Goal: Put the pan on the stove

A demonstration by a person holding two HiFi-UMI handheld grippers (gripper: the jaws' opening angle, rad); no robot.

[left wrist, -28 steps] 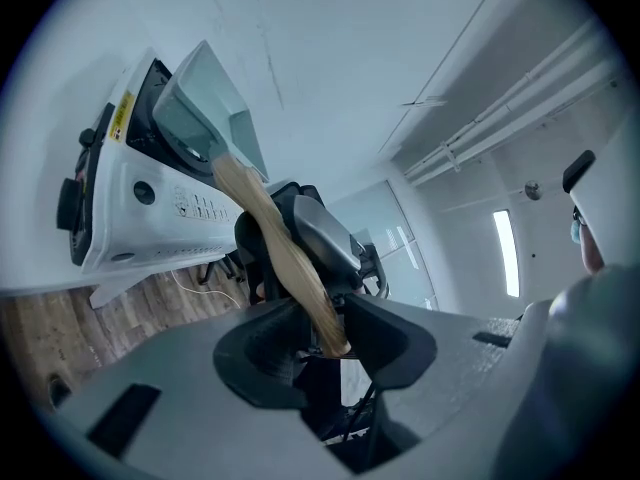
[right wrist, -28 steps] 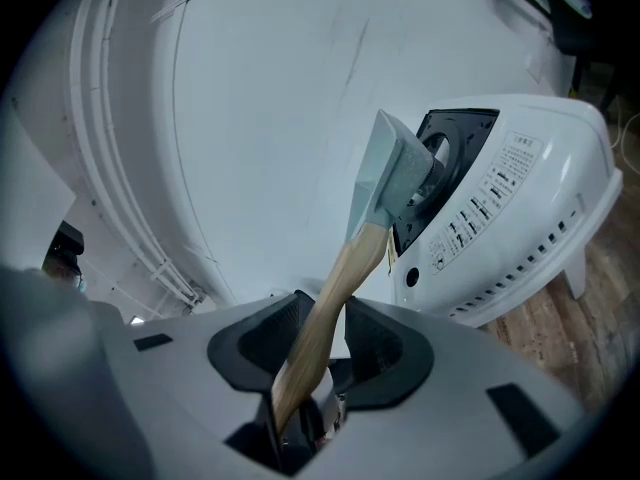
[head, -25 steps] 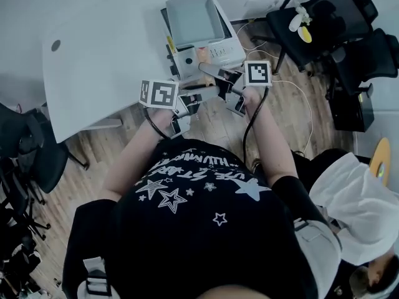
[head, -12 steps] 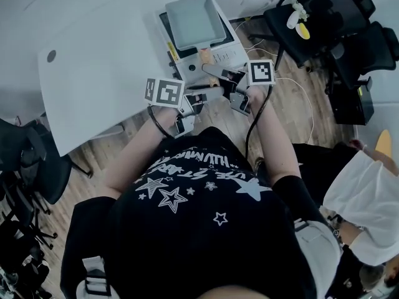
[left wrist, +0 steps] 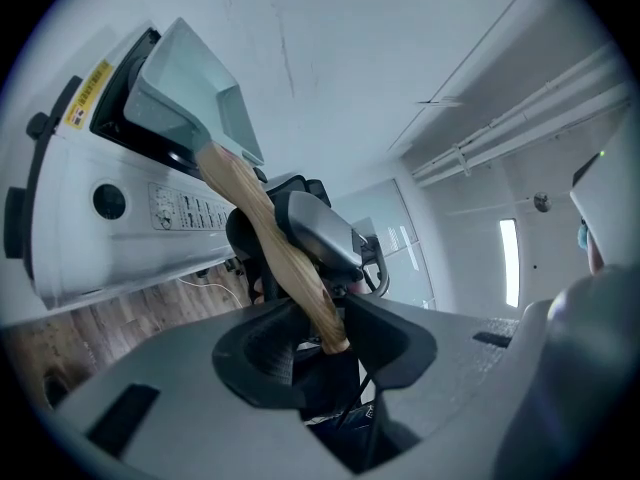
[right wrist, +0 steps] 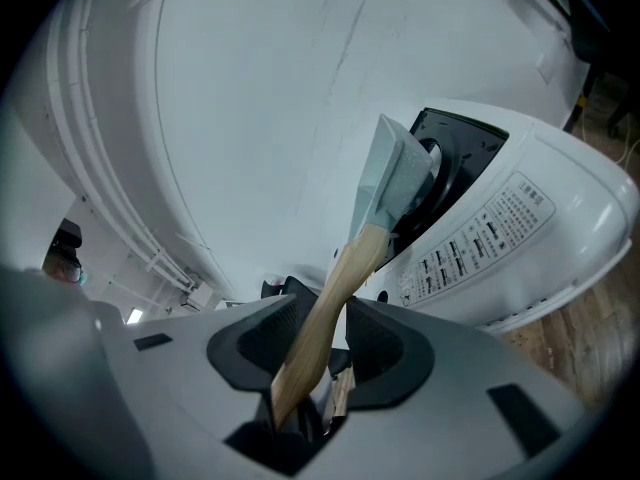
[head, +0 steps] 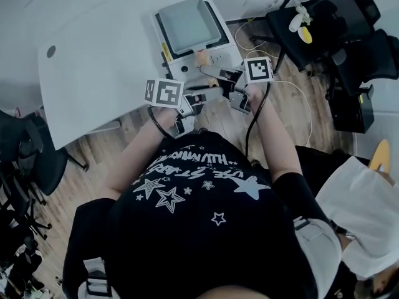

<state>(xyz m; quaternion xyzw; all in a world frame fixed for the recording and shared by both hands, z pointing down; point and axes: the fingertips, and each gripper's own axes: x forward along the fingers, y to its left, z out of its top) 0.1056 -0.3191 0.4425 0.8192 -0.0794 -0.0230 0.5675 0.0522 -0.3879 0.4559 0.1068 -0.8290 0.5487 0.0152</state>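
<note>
A square grey pan (head: pixel 187 22) with a wooden handle (head: pixel 201 56) lies over the black top of a white stove (head: pixel 221 56) on the white table. Both grippers hold that handle. My left gripper (head: pixel 197 99) is shut on the handle's end (left wrist: pixel 318 313), and the pan (left wrist: pixel 185 83) shows above the stove's front (left wrist: pixel 120 223). My right gripper (head: pixel 219 75) is shut on the handle (right wrist: pixel 322 320) further up, with the pan (right wrist: pixel 392 183) edge-on before the stove (right wrist: pixel 520 223). Whether the pan's base touches the stove cannot be told.
The white table (head: pixel 93 61) runs to the left of the stove. Black office chairs (head: pixel 324 23) stand at the right, and a white cable (head: pixel 299 98) lies on the wooden floor. Another person in white (head: pixel 368 217) is at the lower right.
The pan has shifted slightly to the left over the stove's black top. Both grippers keep their hold on the handle.
</note>
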